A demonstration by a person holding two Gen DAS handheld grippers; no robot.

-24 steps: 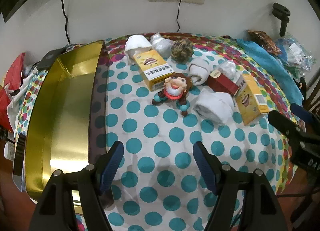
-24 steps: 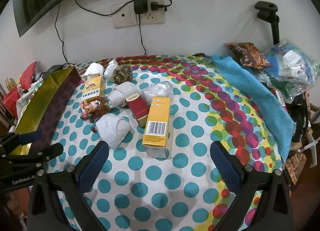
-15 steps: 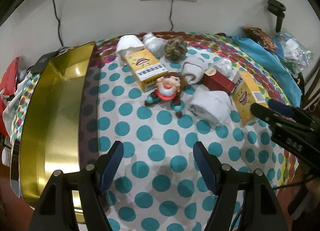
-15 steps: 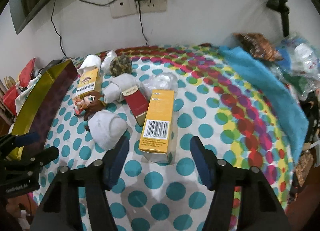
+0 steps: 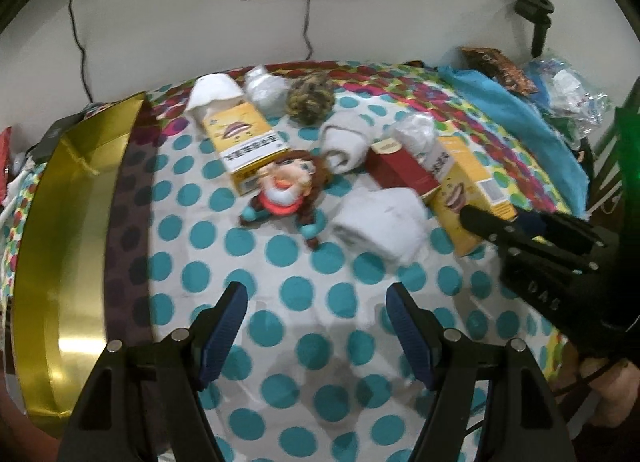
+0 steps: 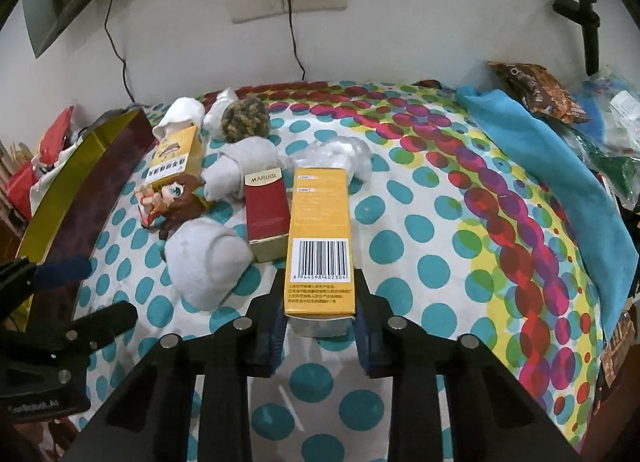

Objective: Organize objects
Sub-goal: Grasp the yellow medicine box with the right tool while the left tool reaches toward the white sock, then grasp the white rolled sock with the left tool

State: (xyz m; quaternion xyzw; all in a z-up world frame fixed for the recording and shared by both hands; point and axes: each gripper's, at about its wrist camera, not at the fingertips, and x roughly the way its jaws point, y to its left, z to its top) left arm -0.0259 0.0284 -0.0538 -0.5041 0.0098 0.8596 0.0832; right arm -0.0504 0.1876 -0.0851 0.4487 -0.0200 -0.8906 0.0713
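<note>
We are working over a table covered in a polka-dot cloth [image 6: 432, 270], the largest thing here. Along its left edge we are keeping a long gold tray [image 5: 60, 222], lying open. A blue towel [image 6: 552, 166] is lying along the right side. In the middle we are facing a cluster: a white rolled sock [image 6: 204, 262], a second yellow box [image 5: 244, 142], a dark red box [image 6: 266, 210] touching the barcode box's left side, a knotted rope ball [image 6: 245, 120], and a small brown-haired doll [image 5: 288, 186] lying on the cloth.

Our right gripper [image 6: 320, 318] is clenching the near end of the yellow barcode box [image 6: 320, 238], one pad pressing on each side. Our left gripper [image 5: 316, 326] is hanging released above bare cloth, with nothing between its wide-spread blue pads [image 5: 224, 326].
</note>
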